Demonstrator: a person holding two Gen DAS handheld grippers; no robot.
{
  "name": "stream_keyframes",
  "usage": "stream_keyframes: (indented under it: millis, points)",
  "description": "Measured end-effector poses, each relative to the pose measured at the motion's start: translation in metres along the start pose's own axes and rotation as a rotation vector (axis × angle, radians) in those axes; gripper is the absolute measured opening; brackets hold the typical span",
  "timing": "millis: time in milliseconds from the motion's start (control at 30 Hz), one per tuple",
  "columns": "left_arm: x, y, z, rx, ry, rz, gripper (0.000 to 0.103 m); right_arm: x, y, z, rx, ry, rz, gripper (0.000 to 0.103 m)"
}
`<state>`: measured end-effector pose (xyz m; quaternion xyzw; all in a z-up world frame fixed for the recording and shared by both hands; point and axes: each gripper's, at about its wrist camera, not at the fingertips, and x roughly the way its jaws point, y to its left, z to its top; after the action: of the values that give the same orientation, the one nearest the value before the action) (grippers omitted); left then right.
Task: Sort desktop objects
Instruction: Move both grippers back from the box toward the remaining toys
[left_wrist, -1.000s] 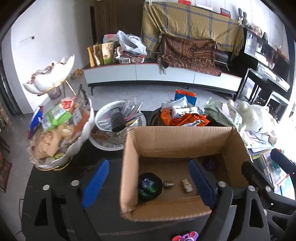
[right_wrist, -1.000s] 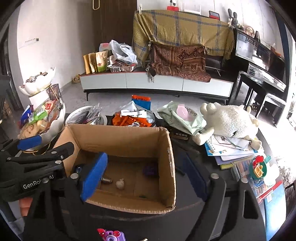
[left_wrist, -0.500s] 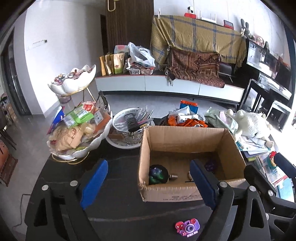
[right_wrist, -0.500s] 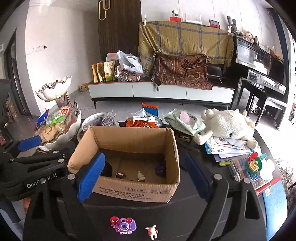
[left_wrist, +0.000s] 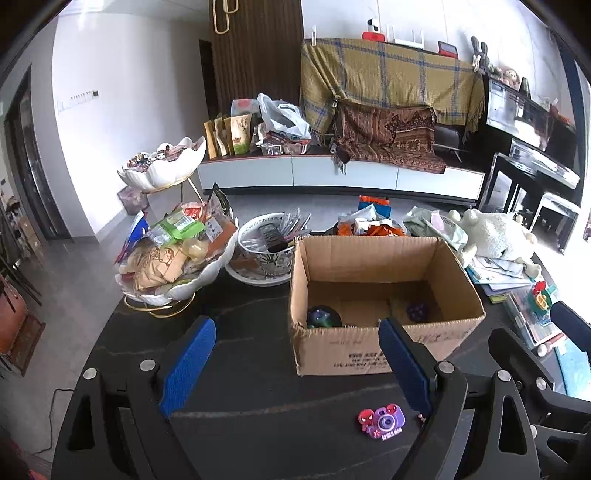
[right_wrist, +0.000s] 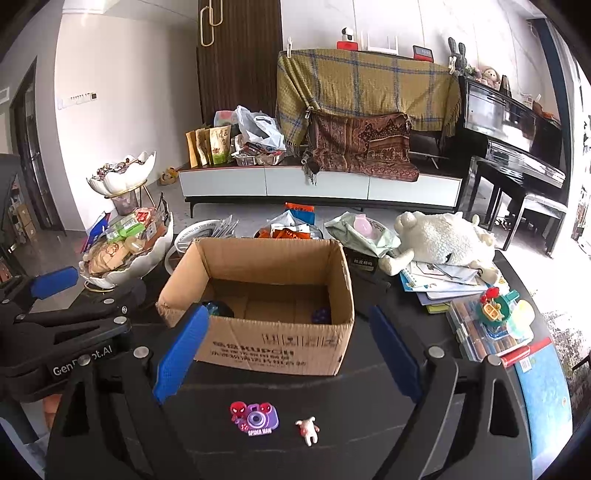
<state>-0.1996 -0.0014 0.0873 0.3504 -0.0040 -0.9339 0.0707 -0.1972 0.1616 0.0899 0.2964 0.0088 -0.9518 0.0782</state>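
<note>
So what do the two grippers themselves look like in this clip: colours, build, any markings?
Both are alike: the left gripper and right gripper have black, angular plastic bodies with triangular cut-outs and round silver bolt heads. Each finger carries a flat, bright blue textured pad. The right wrist view shows white "GenRobot.AI" lettering on the side of the left gripper. No cables or sleeves are visible.

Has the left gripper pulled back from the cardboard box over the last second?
Yes. The left gripper has backed away: the cardboard box now sits farther ahead, and the Spider-Man toy camera lies in full view on the table.
</note>
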Motion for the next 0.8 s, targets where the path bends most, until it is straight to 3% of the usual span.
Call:
stream_keyframes:
  millis: [300,800]
  points:
    - [-0.024,0.0,-0.019,0.052,-0.042,0.039,0.088,-0.021,0.007,-0.016,-0.015,0.006,-0.004,0.087]
    - [-0.036,0.004,-0.05,0.033,0.047,0.002,0.088,-0.045,0.01,-0.044,0.004,0.024,0.016,0.087]
